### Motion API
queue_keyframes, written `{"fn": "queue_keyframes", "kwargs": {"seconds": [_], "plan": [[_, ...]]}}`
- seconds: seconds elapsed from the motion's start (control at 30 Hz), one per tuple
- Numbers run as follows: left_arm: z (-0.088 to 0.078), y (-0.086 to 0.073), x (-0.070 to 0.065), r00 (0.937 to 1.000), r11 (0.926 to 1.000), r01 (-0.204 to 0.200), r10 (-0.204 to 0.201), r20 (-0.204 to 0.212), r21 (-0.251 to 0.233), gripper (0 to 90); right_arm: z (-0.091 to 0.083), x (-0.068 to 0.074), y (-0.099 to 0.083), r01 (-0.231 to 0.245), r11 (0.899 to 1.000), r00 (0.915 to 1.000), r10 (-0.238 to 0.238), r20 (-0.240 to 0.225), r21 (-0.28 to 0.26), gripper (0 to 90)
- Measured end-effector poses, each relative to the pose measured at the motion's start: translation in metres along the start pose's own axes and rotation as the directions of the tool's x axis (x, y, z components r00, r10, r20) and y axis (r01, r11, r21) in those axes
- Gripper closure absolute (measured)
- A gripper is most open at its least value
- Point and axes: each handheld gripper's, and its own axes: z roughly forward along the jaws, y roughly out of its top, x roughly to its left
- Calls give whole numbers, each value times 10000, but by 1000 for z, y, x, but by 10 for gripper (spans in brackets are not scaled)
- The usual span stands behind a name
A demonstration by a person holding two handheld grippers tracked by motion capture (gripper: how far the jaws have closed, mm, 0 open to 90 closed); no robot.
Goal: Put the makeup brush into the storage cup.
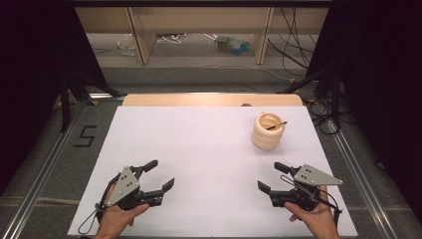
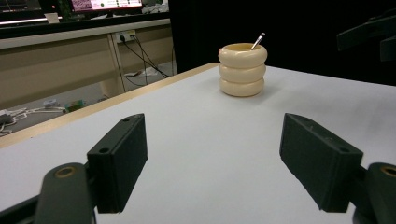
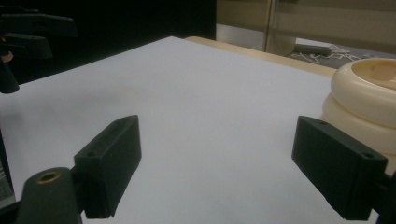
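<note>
Left hand-held gripper [image 1: 162,175] and right hand-held gripper [image 1: 270,177] gaping wide, empty, matte black jaws, glossy cream ribbed holder [image 1: 268,132], smooth white table [image 1: 199,149]

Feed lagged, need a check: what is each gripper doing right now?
Left gripper: open, holding nothing.
Right gripper: open, holding nothing, near the cream holder.

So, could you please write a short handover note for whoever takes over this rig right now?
Left tool: open, holding nothing, over the near left of the white table.
Right tool: open, holding nothing, near right, closer to the cup.
Cream ribbed cup: upright at the far right, with a thin metal-tipped stick leaning inside.
Done: nothing visibly handled.
Left: probably reach for the cup or the stick, most easily with the right tool.
</note>
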Motion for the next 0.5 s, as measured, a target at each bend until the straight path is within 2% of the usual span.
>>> {"fn": "queue_keyframes", "kwargs": {"seconds": [0.07, 0.3, 0.33, 0.5], "plan": [[0, 0, 0, 10000, 10000, 6, -6, 4, 5, 235, 2, 0, -1, -8, 9998, 10000, 7, -23, -196, 169], [0, 0, 0, 10000, 10000, -13, 13, 0, 15, 235, 2, 0, -1, 40, 9998, 10000, -38, 86, -197, 169], [0, 0, 0, 10000, 10000, -12, 12, 2, 16, 235, 1, 0, 0, 64, 10000, 10000, -64, 38, -39, 169], [0, 0, 0, 10000, 10000, -10, 10, 2, 4, 235, 1, 0, -1, 31, 9999, 10000, -29, 82, -169, 169]]}}
